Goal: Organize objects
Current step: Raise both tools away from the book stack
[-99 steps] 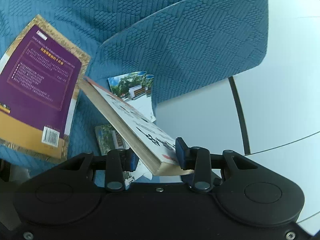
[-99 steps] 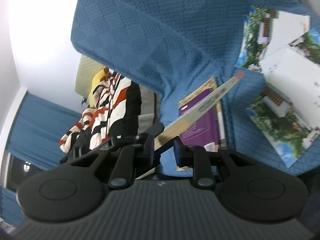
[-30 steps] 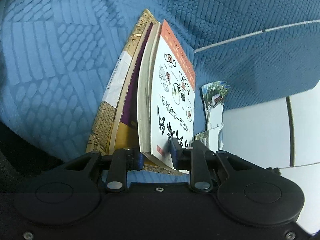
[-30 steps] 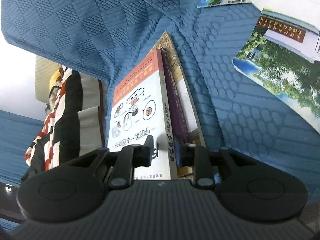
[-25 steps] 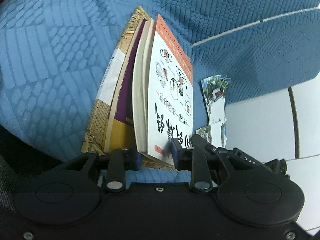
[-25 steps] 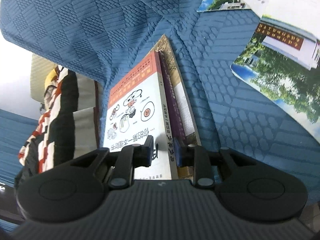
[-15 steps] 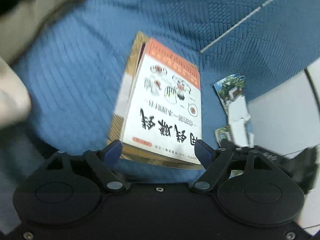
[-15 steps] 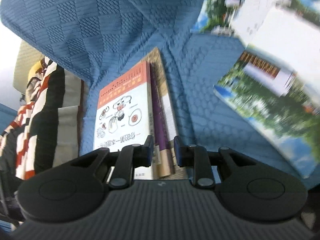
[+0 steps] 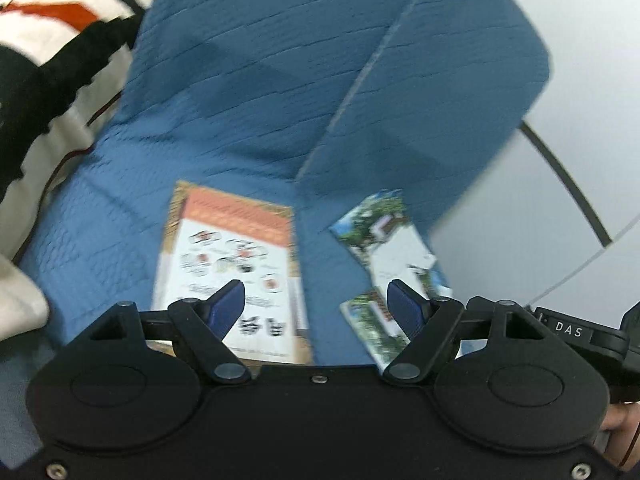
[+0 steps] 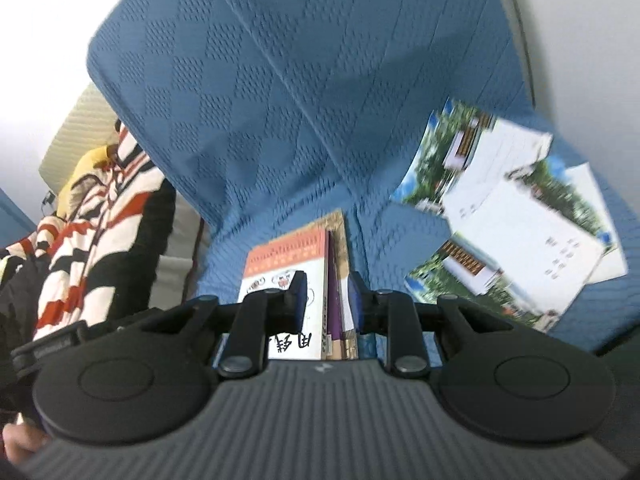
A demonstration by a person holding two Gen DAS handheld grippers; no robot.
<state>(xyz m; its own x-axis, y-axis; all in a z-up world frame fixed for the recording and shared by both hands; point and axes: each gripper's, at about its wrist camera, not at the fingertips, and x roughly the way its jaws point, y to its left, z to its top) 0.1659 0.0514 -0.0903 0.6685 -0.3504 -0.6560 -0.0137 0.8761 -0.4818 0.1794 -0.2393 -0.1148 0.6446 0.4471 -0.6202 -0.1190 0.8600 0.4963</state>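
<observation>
Blue quilted cover (image 9: 248, 100) fills most of the left wrist view, draped over a seat and its upright back. On the seat lies the white and orange book (image 9: 228, 248), flat and face up on top of a small stack, its cartoon drawings and dark lettering smeared by blur. Just to its right, apart from it, the brochures (image 9: 394, 248) lie in a loose overlapping heap near the cover's edge, beside a pale surface (image 9: 540, 220) crossed by a dark line. A striped blanket (image 9: 48, 20) in black, white and red sits at the upper left. The left gripper (image 9: 316, 306) hangs above all this with its jaws spread wide; they have just been opening, and nothing sits between the blue pads.

From the right wrist view, the same cover (image 10: 280, 100) rises behind the seat. The white and orange book (image 10: 280, 264) tops the stack, with a purple book (image 10: 334, 280) showing along its right edge beneath it. The brochures (image 10: 512, 224) fan out to the right, well clear of the stack, and the striped blanket (image 10: 92, 216) lies at the left. The right gripper (image 10: 327, 300) has its jaws drawn in to a narrow gap. The stack shows through that gap, yet it seems to lie below the pads rather than pinched by them.
</observation>
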